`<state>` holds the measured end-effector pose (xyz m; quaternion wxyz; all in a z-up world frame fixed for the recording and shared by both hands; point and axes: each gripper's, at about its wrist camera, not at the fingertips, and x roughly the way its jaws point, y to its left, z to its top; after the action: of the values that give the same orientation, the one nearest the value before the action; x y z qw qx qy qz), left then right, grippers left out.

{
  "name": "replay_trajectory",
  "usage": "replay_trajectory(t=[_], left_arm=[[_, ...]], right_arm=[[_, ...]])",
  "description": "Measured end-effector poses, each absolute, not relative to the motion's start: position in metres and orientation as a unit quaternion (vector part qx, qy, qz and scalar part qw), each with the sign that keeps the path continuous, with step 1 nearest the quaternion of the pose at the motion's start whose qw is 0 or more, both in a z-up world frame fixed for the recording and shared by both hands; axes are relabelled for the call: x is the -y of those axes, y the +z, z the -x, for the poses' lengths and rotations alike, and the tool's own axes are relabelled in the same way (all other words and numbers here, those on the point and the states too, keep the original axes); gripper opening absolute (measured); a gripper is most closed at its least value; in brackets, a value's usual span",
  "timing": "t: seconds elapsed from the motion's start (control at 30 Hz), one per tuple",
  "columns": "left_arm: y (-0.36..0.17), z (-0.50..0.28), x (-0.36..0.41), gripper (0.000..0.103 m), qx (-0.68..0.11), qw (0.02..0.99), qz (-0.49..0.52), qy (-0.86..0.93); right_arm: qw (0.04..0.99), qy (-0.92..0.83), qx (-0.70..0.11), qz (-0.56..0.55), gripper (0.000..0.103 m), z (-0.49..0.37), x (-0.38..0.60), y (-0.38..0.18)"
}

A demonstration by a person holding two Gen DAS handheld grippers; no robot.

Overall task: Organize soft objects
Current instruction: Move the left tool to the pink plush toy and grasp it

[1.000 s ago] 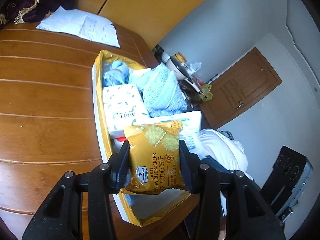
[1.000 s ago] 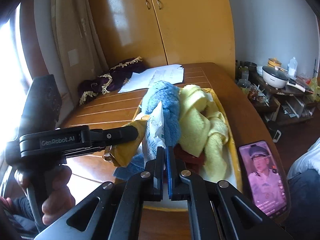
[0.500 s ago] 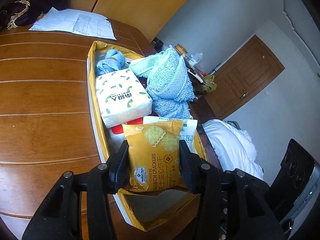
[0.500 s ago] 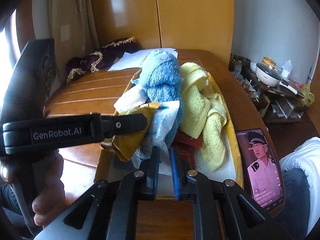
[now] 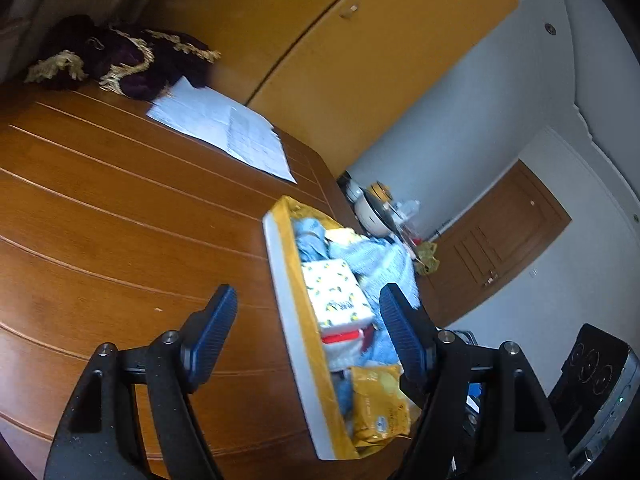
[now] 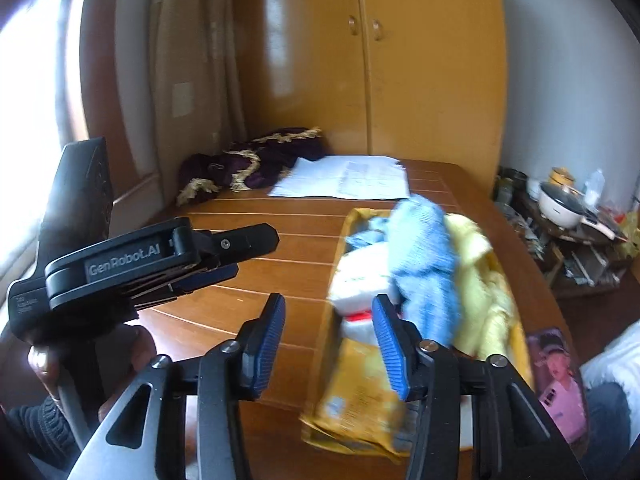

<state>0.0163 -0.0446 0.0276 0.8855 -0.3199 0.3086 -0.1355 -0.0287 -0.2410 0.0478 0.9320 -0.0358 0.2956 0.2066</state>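
Observation:
A yellow-lined tray on the wooden table holds soft things. A yellow cracker packet lies at its near end. Behind it sit a white tissue pack and a blue towel. My left gripper hangs open and empty over the tray's left rim. In the right wrist view, my right gripper is open and empty above the cracker packet. The blue towel and a yellow towel fill the tray's right side. The left gripper hovers left of the tray.
White papers and a purple cloth with gold trim lie at the table's far end. A phone lies right of the tray near the table edge. A hand holds the left gripper. Bare wood stretches left of the tray.
My left gripper opened, dropped the cracker packet into the tray's near end and drew back to the left. My right gripper also opened, let go of its thin packet and pulled back.

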Motion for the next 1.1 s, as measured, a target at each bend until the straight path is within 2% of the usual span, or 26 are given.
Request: replay_trajectory(t=[0.43,0.7,0.87,0.97,1.1], left_arm=[[0.02,0.029,-0.069,0.074,-0.26,0.914,0.301,0.084],[0.007,0.055,-0.122,0.074,-0.288,0.899,0.248,0.217],[-0.014,0.038,-0.14,0.073,-0.333,0.882,0.224,0.247],[-0.025,0.027,-0.146,0.064,-0.349,0.872,0.228,0.257],[-0.034,0.019,-0.153,0.038,-0.374,0.856,0.239,0.265]], right_arm=[[0.847,0.352,-0.396,-0.035,0.052,-0.045,0.117,0.032],[0.828,0.361,-0.427,-0.043,0.051,-0.07,0.073,-0.01],[0.825,0.361,-0.432,-0.042,0.05,-0.071,0.07,-0.023],[0.823,0.371,-0.429,-0.039,0.049,-0.069,0.069,-0.023],[0.827,0.366,-0.427,-0.026,0.046,-0.065,0.067,-0.024]])
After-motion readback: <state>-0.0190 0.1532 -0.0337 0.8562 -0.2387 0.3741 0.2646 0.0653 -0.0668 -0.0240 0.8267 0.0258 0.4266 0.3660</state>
